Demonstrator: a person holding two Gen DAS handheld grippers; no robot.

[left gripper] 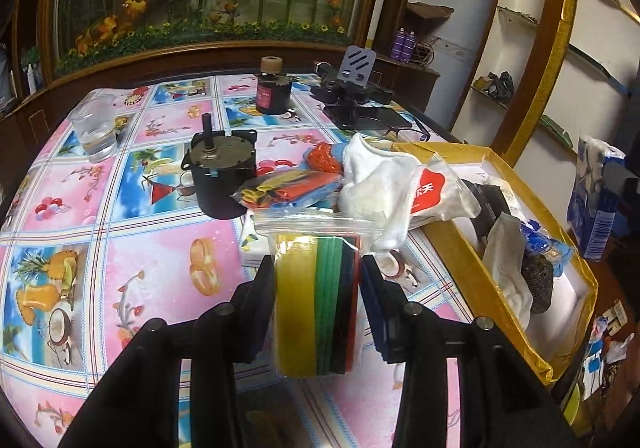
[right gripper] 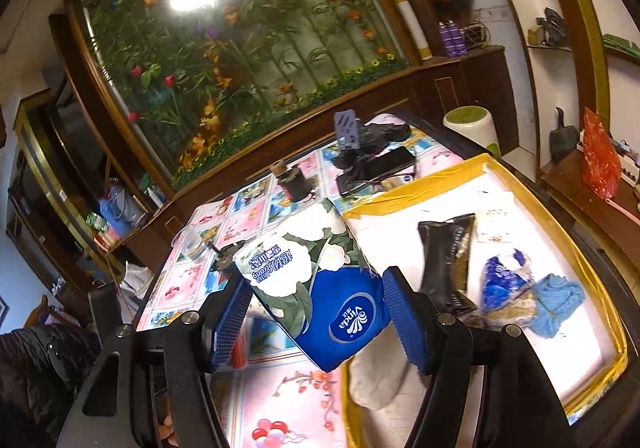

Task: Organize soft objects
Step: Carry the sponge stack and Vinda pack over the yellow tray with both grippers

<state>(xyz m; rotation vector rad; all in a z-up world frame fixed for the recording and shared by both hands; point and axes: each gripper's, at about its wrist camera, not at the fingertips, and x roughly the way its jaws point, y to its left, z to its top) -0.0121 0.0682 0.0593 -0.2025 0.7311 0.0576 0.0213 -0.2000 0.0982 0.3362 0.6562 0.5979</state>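
Cartoon-printed oilcloth (left gripper: 120,215) covers the table, with a gold-edged box (right gripper: 404,193) at its right side. The right gripper (right gripper: 316,312) clamps a Vinda tissue pack (right gripper: 320,288) over the box's near rim; the left gripper (left gripper: 318,276) pinches a zip bag of coloured strips (left gripper: 320,288) above the cloth. Best to carry the pack past the rim to a bare white patch, level it, then let go.

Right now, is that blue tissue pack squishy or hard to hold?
Probably squishy: the tissue pack has a soft plastic wrap that looks dented between the right gripper pads. Likely light for its size, being tissue. The shiny wrap may be slippery.
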